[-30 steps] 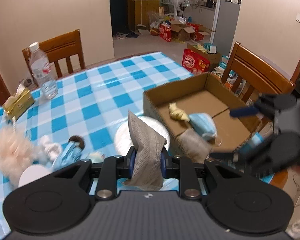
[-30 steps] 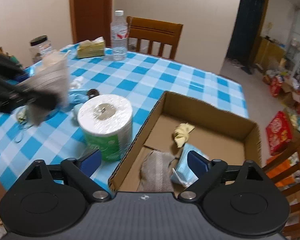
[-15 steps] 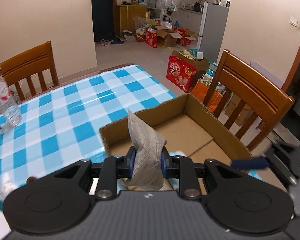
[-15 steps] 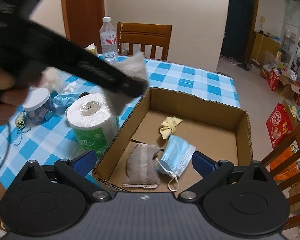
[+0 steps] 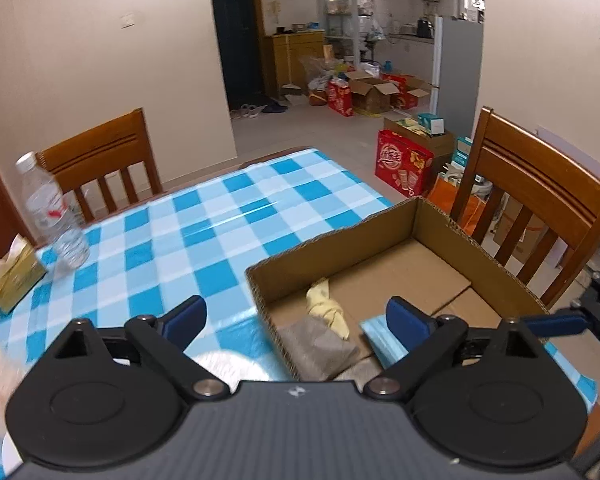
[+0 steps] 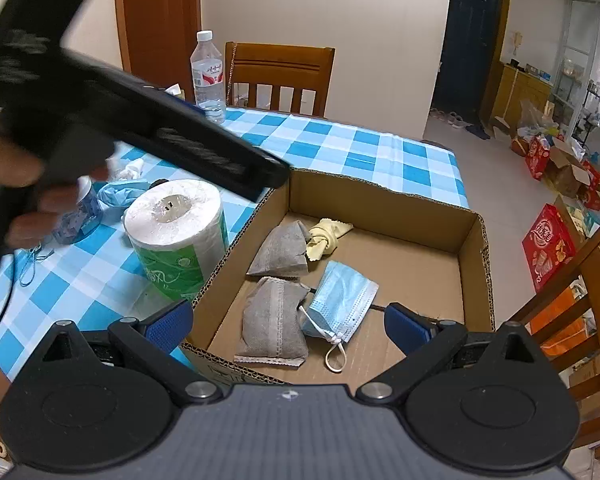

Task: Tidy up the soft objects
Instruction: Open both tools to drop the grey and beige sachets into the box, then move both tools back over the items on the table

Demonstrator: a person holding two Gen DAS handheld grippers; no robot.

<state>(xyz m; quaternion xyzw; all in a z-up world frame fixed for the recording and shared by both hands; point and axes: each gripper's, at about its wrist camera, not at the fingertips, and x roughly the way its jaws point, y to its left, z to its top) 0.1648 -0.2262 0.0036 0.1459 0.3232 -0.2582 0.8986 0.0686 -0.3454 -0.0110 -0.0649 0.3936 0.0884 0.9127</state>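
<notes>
On the table [image 6: 100, 280], at about nine o'clock in the right wrist view, soft things are left to sort: a crumpled blue mask [image 6: 120, 196] and something white [image 6: 130, 168] behind it, with a wrapped paper roll [image 6: 176, 232] just beside the cardboard box [image 6: 470, 280]. The left gripper [image 5: 296, 314] hangs over the box's near corner; its jaws have just been opening, now wide, nothing between them. In the box, from nine toward three o'clock, lie two grey pouches [image 6: 280, 250], one nearer [image 6: 272, 320], a yellow cloth [image 6: 328, 232] touching the far pouch, and a flat blue face mask [image 6: 342, 300]. The right gripper [image 6: 288, 322] has its jaws wide and empty. I judge the task roughly half done
</notes>
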